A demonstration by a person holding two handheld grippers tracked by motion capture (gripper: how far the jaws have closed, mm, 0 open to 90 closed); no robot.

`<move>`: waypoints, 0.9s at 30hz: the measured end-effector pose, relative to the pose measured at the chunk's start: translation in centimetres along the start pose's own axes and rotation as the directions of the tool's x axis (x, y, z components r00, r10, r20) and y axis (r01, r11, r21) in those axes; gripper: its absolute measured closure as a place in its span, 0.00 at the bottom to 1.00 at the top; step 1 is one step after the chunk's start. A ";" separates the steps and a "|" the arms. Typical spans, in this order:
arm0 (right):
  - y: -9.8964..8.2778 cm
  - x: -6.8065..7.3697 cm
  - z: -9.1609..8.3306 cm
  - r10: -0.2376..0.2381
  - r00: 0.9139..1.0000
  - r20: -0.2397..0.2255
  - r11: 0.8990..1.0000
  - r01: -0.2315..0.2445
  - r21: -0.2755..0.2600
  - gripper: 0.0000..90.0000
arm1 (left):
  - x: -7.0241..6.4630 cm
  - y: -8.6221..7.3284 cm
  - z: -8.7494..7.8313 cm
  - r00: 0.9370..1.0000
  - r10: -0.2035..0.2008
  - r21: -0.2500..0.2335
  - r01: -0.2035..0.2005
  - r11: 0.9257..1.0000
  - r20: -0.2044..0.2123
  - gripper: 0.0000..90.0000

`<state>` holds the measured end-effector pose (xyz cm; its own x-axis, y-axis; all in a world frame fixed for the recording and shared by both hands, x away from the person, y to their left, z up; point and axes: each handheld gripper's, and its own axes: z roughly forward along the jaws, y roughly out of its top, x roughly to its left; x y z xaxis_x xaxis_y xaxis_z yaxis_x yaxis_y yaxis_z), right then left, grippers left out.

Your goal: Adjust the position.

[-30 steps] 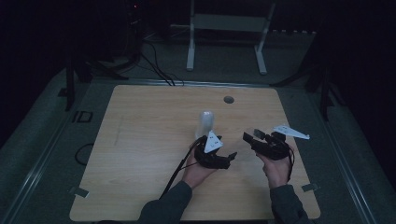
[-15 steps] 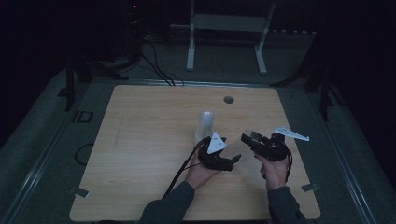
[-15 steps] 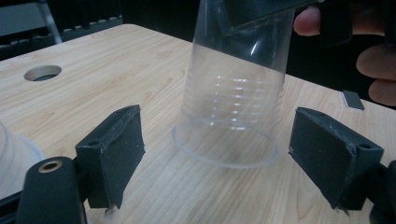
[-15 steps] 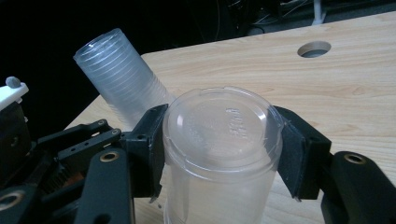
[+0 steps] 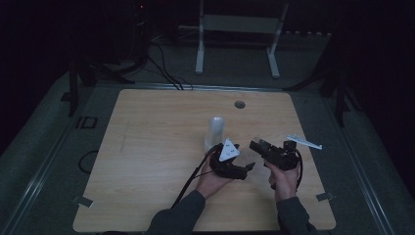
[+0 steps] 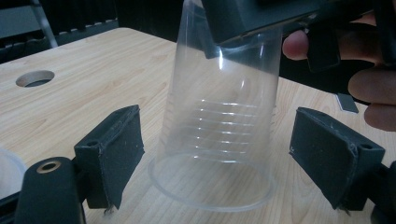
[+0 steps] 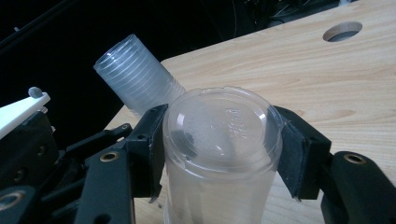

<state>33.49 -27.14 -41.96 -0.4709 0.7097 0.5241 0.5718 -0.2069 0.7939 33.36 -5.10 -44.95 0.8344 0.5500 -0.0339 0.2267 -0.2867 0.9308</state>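
Between wide-open left gripper jaws, just opening: clear cup, untouched; right gripper clamps it.

The high view is dim, the room around the counter nearly black and detail lost. Both tool views are brighter and sharp up close; soft glare sits on the clear cup, backgrounds dark.

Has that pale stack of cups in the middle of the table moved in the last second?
No. The stack of cups sits in the same spot, just below and left of the round hole in the table, as before.
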 end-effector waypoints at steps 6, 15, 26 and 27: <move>-0.2 -0.3 0.0 0.051 0.998 -0.024 0.999 -0.051 -0.004 0.46 | 0.0 0.0 0.1 1.000 -0.002 0.002 0.002 1.000 0.000 0.19; -0.4 -1.0 -0.1 0.127 0.989 -0.078 0.992 -0.128 -0.018 0.46 | 0.0 -0.1 0.2 1.000 -0.004 -0.008 0.004 1.000 0.001 0.19; -0.3 -1.3 -0.2 0.165 0.981 -0.106 0.985 -0.169 -0.027 0.46 | 0.0 -0.2 0.3 1.000 0.002 -0.011 -0.002 1.000 0.005 0.20; -0.3 -1.3 -0.3 0.169 0.980 -0.110 0.985 -0.172 -0.027 0.46 | 0.0 -0.2 0.3 1.000 0.003 -0.010 -0.003 1.000 0.004 0.20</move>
<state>33.75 -28.18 -42.83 -0.4390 0.5859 0.6811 0.6262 -0.3441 0.6996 33.45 -5.24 -45.22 0.8371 0.5460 -0.0329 0.2193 -0.2799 0.9346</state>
